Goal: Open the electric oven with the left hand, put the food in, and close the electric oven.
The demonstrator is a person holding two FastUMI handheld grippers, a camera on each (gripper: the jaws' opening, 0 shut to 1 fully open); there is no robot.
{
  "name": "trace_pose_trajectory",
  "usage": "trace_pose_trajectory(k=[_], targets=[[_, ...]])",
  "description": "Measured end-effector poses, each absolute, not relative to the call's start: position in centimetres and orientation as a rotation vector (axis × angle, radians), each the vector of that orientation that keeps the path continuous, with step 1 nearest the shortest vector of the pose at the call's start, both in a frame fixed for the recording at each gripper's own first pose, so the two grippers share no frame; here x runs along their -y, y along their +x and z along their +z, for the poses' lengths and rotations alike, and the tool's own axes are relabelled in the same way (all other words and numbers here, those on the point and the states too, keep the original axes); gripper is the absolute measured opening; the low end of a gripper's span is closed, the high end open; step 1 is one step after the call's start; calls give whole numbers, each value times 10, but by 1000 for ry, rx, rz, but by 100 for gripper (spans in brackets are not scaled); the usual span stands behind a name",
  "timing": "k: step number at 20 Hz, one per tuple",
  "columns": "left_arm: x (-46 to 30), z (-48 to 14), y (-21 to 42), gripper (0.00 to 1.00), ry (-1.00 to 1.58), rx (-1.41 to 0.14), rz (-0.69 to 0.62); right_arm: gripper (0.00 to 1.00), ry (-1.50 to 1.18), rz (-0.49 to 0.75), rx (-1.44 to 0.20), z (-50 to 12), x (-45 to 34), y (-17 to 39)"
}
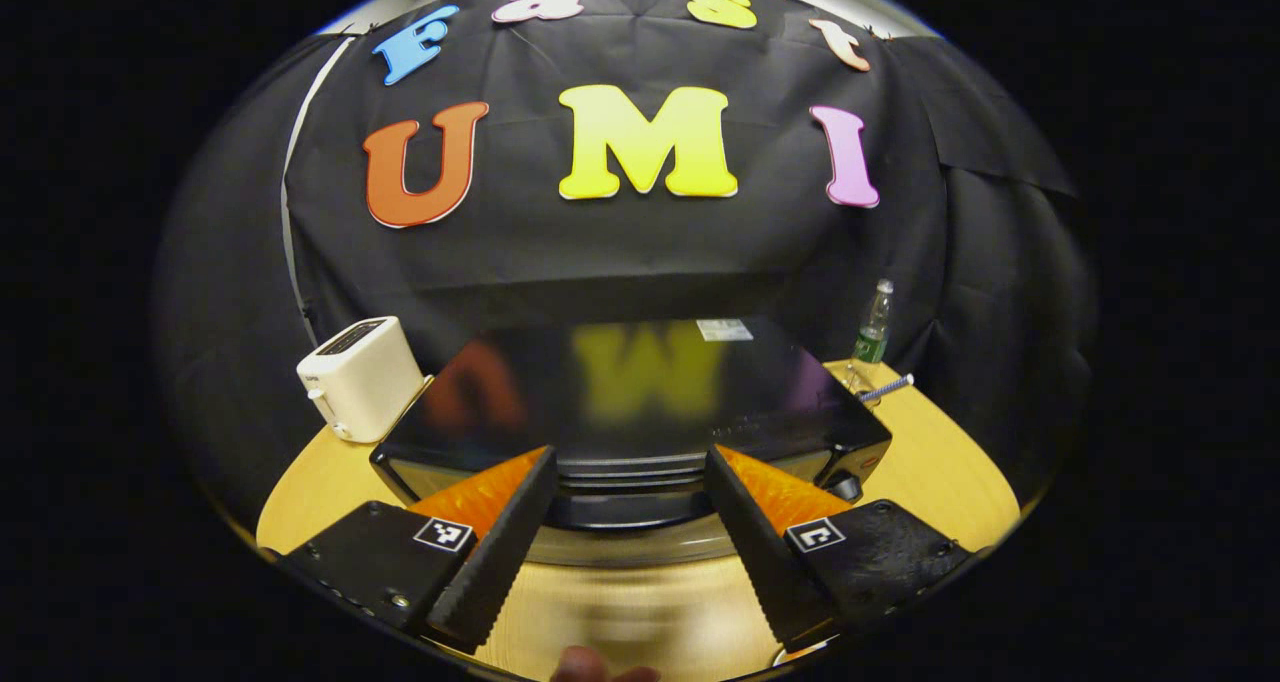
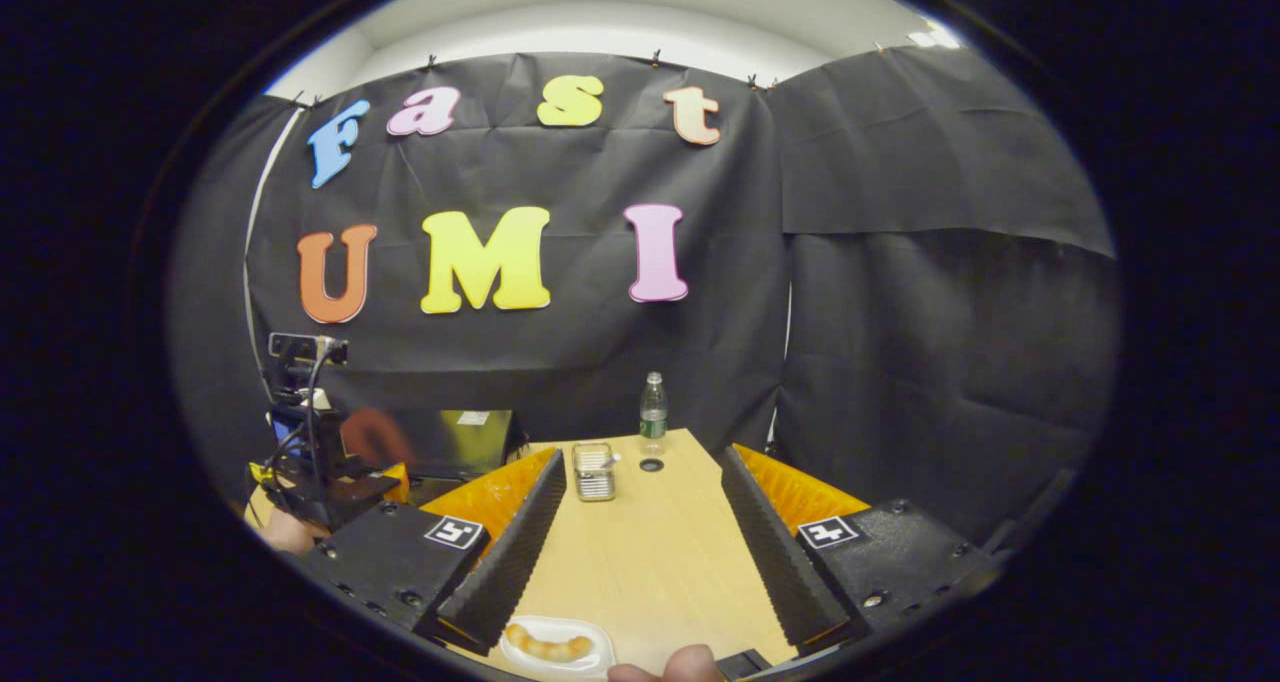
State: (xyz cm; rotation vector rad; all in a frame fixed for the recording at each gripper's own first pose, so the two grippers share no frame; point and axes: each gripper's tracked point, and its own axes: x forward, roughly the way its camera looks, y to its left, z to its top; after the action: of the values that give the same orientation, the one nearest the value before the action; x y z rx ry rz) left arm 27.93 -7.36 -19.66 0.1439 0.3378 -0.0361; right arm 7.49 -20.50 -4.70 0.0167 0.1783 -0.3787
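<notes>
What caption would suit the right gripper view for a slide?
Open right gripper hovering over a wooden table, food on a white plate just below.

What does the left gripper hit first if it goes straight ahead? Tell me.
Most likely the front of the electric oven: the left gripper is open, and the oven's upper front edge sits right between its fingers. Depth is hard to judge, but nothing stands between them.

Your left gripper (image 1: 628,552) faces the black oven (image 1: 640,402), hemmed by a white toaster (image 1: 360,377) on its left and a bottle (image 1: 873,334) on its right. Your right gripper (image 2: 640,552) spans bare tabletop (image 2: 660,542); only a small metal tin (image 2: 594,470) and that bottle stand ahead.
</notes>
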Motion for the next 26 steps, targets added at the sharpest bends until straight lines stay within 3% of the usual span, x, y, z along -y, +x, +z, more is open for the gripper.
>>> trace_pose_trajectory(k=[1, 2, 3, 14, 26], targets=[[71, -202, 278, 99, 121, -350, -27, 98, 22, -383, -181, -48, 205, 74], [71, -200, 274, 92, 102, -335, -26, 98, 27, -385, -182, -48, 205, 73], [71, -203, 276, 100, 103, -356, -32, 98, 30, -384, -179, -46, 203, 71], [70, -230, 191, 99, 107, -486, -59, 98, 50, -359, -189, -56, 185, 48], [65, -294, 128, 99, 45, -687, -86, 98, 80, -373, -327, -107, 180, -6]])
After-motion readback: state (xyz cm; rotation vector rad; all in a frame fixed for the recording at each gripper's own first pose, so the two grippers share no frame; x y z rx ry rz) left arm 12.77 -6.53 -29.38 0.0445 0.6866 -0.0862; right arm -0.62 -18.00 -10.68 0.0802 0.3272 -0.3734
